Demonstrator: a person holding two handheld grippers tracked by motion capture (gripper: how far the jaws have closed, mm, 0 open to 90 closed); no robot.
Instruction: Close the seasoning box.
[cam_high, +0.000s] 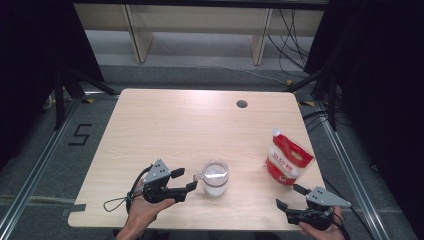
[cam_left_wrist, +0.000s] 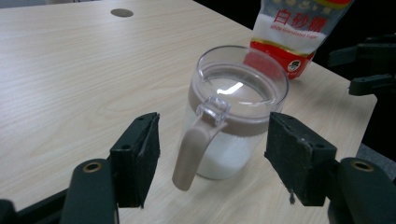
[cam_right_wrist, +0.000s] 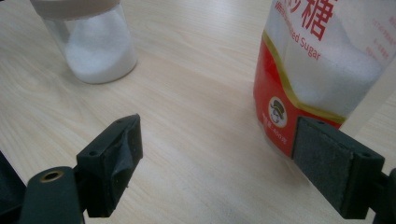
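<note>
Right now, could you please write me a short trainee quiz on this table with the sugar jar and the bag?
1. True or false: the left tongs are clamped on the jar's handle.
2. What stands nearer the right tongs? A) the sugar bag B) the glass jar C) the round hole in the table
3. Fill in: the jar holds a white ____.

Key
1. False: the pads stand apart on either side of the handle, not touching it.
2. A
3. Powder or grain, like the bag's sugar.
</note>
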